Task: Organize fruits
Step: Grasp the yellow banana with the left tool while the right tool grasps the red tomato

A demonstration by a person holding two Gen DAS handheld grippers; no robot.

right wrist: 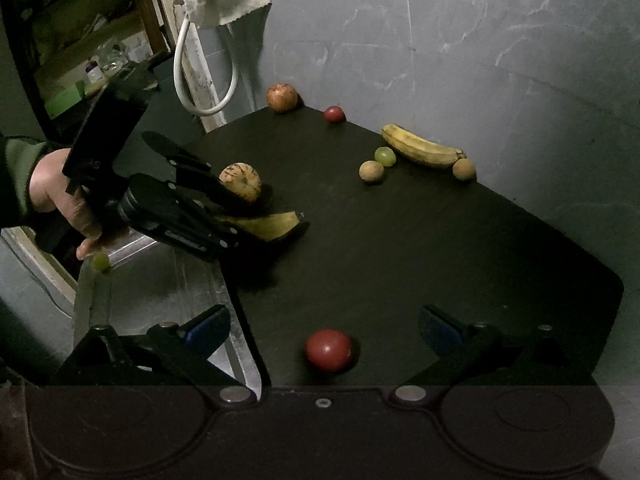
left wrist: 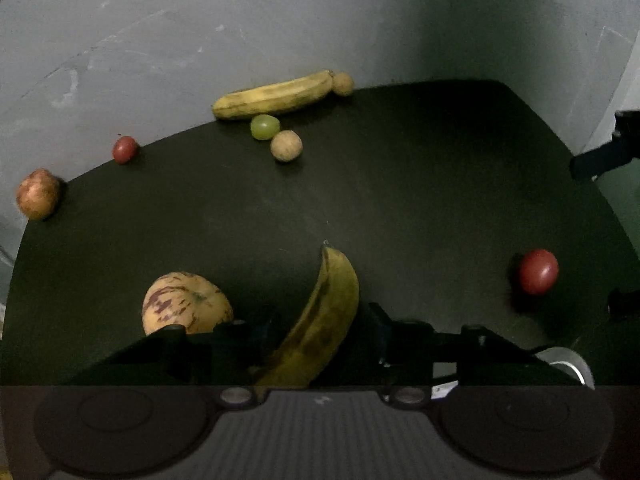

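Note:
A yellow-brown banana (left wrist: 324,312) lies on the black table (left wrist: 400,184) between the fingers of my left gripper (left wrist: 325,311), whose pads close against its sides. The right wrist view shows the same banana (right wrist: 276,224) in that gripper (right wrist: 286,210), with a hand (right wrist: 52,192) holding it. Just left of it is a striped pale melon (left wrist: 186,304). My right gripper (right wrist: 324,322) stands open low over the table's near edge. A round red fruit (right wrist: 329,350) sits between its fingers without touching them.
Along the far wall lie a second banana (right wrist: 422,146), a green grape (right wrist: 385,156), two brown round nuts (right wrist: 371,171), a small red fruit (right wrist: 334,114) and a reddish apple-like fruit (right wrist: 282,97). A metal tray (right wrist: 160,280) borders the table's left; a grape (right wrist: 100,261) is at its rim.

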